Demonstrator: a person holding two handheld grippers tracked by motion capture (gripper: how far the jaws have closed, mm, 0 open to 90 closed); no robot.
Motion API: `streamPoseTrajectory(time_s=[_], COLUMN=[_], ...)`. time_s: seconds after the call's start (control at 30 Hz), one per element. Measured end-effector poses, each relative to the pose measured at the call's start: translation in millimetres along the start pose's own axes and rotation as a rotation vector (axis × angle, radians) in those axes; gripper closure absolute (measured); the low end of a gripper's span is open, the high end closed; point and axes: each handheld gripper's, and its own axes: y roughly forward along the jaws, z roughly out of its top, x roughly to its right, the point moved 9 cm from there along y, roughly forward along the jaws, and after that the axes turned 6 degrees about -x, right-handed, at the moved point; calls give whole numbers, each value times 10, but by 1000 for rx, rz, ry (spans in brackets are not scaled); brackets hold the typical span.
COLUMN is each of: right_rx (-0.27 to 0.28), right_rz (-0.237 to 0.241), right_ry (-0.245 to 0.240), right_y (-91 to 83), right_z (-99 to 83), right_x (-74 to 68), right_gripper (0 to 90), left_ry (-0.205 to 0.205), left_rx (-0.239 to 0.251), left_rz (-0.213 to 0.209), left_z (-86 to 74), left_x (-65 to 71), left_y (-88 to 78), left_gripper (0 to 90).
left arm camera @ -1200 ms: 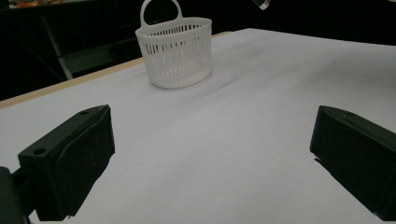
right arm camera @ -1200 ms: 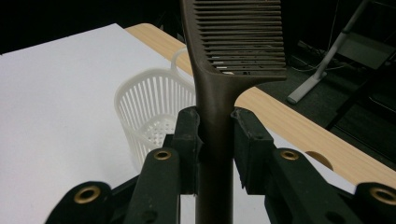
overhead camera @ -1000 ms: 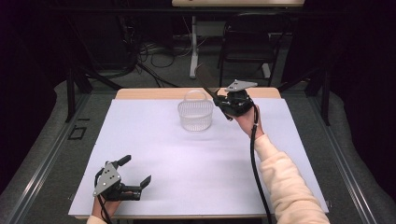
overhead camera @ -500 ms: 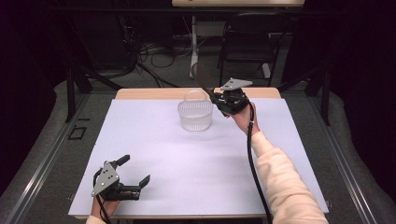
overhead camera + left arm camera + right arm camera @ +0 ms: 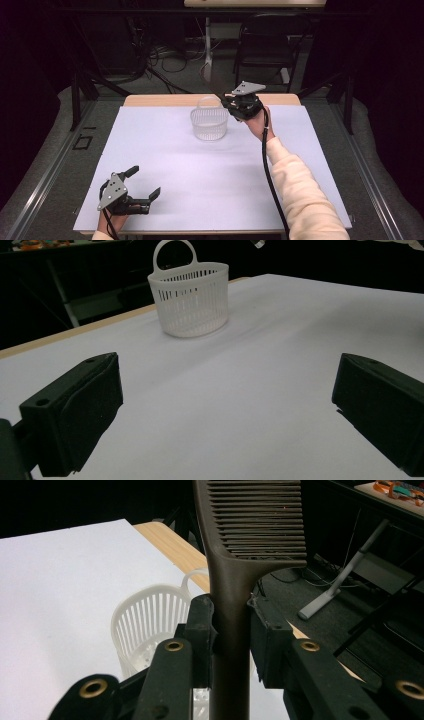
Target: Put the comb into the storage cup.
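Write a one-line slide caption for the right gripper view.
Right gripper clamps the handle of a dark comb upright, above a white slatted basket on the white table.

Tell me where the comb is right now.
The dark comb is clamped by its handle in the right gripper, held at the far right side of the table just beside the white basket, teeth end raised.

A wooden desk [image 5: 165, 100] carries a white sheet [image 5: 210, 175]; a white slatted basket [image 5: 209, 123] stands on the sheet toward twelve o'clock.
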Motion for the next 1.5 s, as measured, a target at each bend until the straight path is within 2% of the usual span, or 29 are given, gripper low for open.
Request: streamPoseTrajectory(time_s=[0.77,1.5], right_rx=[60,88], right_rz=[-4,-2], right_ry=[-84,-122], right_y=[84,200], right_z=[215,246], right_x=[-25,-98], right_gripper=[727,727], left_ry=[0,1], left_rx=[-3,-1], left_rz=[0,-1], left_z=[-2,0], left_x=[0,1], left_y=[5,7], left_gripper=[0,0])
